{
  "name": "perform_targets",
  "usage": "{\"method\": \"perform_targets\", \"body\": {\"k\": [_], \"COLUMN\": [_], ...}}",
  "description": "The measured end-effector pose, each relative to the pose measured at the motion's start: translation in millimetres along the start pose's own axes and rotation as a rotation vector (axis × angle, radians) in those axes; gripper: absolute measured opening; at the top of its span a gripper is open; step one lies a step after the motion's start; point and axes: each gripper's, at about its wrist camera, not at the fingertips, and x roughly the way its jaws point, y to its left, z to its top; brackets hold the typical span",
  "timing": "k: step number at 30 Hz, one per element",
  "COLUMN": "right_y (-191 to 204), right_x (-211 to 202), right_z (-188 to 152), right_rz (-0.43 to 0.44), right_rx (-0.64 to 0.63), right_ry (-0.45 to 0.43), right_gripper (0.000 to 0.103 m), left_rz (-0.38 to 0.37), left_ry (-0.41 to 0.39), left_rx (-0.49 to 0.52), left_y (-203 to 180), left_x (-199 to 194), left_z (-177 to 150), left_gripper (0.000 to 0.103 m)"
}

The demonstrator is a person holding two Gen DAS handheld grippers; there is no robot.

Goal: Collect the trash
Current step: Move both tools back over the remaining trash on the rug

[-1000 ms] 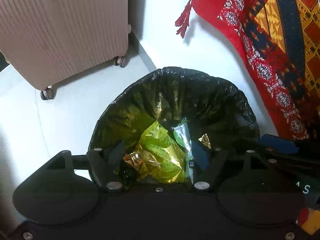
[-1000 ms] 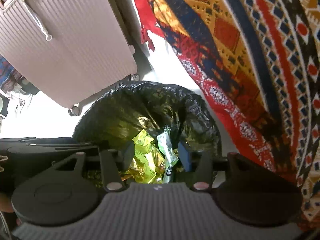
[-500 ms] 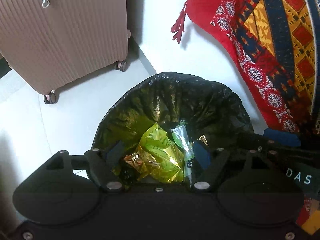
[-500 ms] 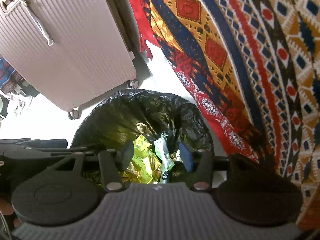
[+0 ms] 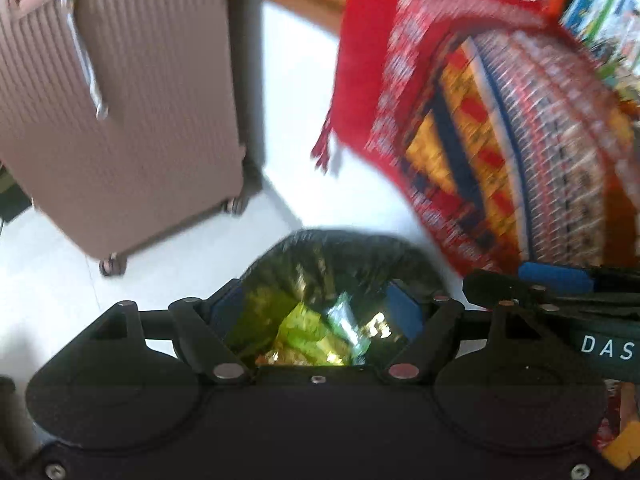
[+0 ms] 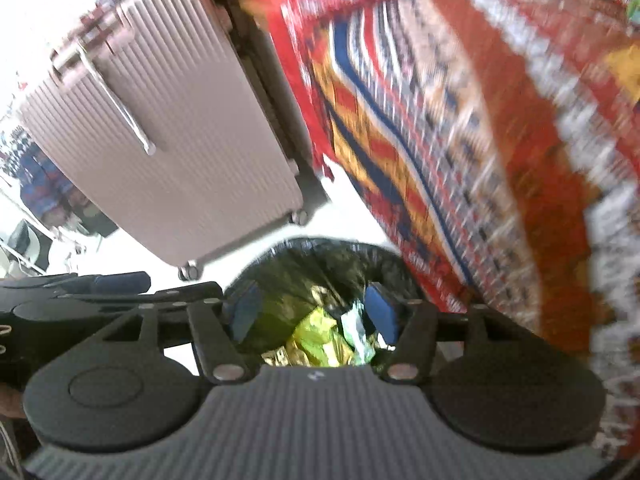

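Both views motion-blurred. Far left: pink ribbed suitcase [image 5: 120, 112] upright on its wheels on the white floor [image 5: 52, 272], well clear of the bin. Centre: black bin bag [image 5: 344, 256] open-mouthed, trash inside, namely a yellow-green foil wrapper [image 5: 304, 332], a gold foil piece [image 6: 280, 356] and a pale green packet [image 5: 344, 320], all lying at the bottom of the bag. Left gripper [image 5: 316, 316] hangs above the bag mouth, jaws spread wide, nothing between the blue pads [image 5: 404, 312]. Right gripper [image 6: 312, 312] just beside it over the same opening, jaws likewise apart and empty; its arm shows at the right edge of the left wrist view. Right: red patterned blanket [image 5: 500, 140] draped down, lower edge near the bag rim. Contact unclear.
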Motion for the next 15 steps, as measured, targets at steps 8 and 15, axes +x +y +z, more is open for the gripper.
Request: {"method": "perform_targets", "body": {"k": [8, 15], "right_y": [-10, -52], "right_x": [-78, -134], "right_z": [22, 42], "right_rz": [-0.099, -0.246], "right_rx": [-0.006, 0.058], "right_ry": [-0.165, -0.271], "right_gripper": [0.076, 0.077], "left_rz": [-0.098, -0.212], "left_ry": [-0.125, -0.210], "left_rx": [0.061, 0.151], "left_y": [-47, -114], "left_x": [-55, -85], "left_z": [37, 71], "left_gripper": [0.077, 0.084]}}
